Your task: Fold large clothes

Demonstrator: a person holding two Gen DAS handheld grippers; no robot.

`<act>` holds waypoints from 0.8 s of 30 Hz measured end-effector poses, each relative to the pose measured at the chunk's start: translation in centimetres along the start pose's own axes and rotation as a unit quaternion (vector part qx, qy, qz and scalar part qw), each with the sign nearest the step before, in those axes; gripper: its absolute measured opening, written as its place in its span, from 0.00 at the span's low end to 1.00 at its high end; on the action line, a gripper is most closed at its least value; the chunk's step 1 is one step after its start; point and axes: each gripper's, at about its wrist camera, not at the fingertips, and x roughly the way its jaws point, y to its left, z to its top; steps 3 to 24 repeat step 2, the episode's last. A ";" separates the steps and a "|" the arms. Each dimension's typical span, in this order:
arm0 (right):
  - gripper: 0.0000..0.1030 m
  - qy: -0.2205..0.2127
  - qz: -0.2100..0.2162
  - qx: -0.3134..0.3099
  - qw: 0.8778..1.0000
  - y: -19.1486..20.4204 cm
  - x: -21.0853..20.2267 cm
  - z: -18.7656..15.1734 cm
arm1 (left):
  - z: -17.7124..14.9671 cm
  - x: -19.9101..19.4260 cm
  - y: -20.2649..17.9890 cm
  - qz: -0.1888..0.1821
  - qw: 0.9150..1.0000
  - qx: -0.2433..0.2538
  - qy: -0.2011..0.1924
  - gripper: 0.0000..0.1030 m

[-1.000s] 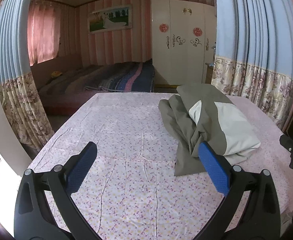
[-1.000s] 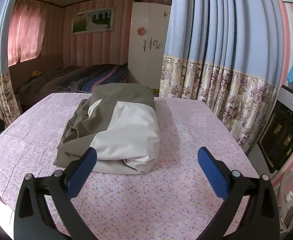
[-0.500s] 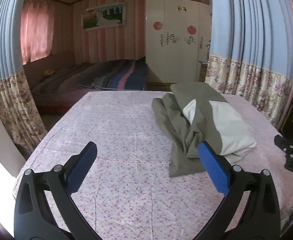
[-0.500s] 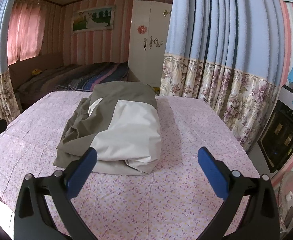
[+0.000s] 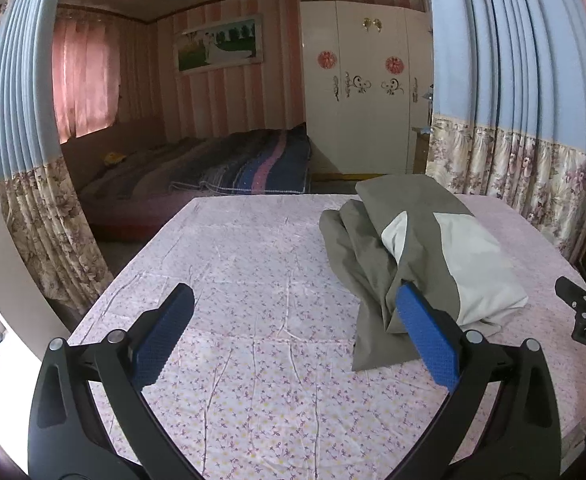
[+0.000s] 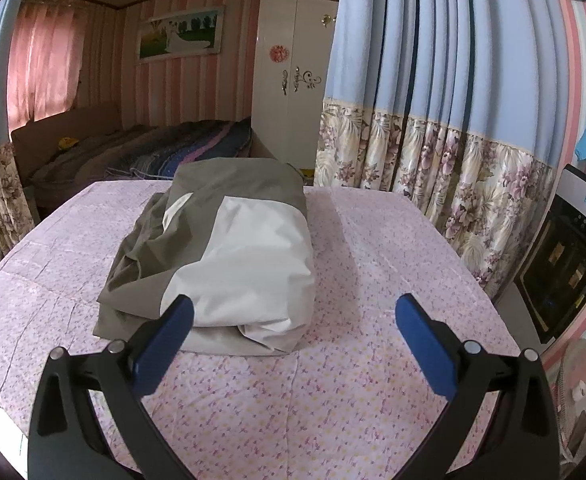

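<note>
Clothes (image 6: 229,256) lie bundled, olive over white, toward the bench's (image 6: 373,360) far edge, so we can reach in. We hold our left hand-held gripper (image 5: 293,320) and right hand-held gripper (image 6: 293,320) above the near edge, jaws apart, gripping nothing, probably ready for a fold.

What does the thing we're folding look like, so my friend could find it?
Look at the big table with the pink flowery cloth. The garment is the only bundle lying on it, olive-grey with one large white panel.
</note>
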 end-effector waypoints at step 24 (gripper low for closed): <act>0.98 0.000 -0.001 0.000 1.000 0.0 0.2 0.1 | 0.0 0.4 -0.2 0.003 1.000 0.005 0.002 0.97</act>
